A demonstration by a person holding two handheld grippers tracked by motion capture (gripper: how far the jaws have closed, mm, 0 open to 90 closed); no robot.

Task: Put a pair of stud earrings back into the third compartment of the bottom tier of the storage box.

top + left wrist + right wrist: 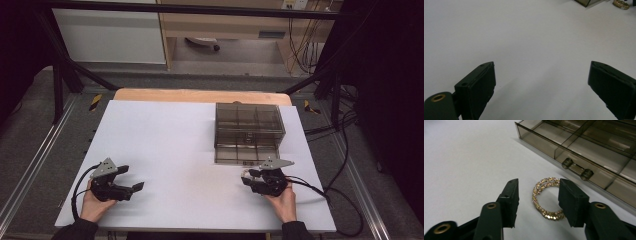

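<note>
R gripper [537, 195]: matte black blocky jaws set partly apart around a gold beaded bracelet [546, 198], coiled, sparkly, lying flat just beside the pulled-out drawer of a smoky clear plastic organizer [248, 131]; contact w/ pads can't be told. L gripper [541, 87]: jaws spread wide, nothing held, over smooth white tabletop [165, 145]. Grey carpet is seen beyond.

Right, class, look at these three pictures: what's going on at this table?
A person works at a white table with a two-jaw gripper in each hand. The right gripper is down at a gold bracelet lying flat on the table; its jaws straddle the bracelet, one beside it and the other not clearly touching. Just beyond is a smoky clear organiser box with its divided drawer pulled open. The left gripper rests apart with its jaws wide open, nothing between them.
</note>
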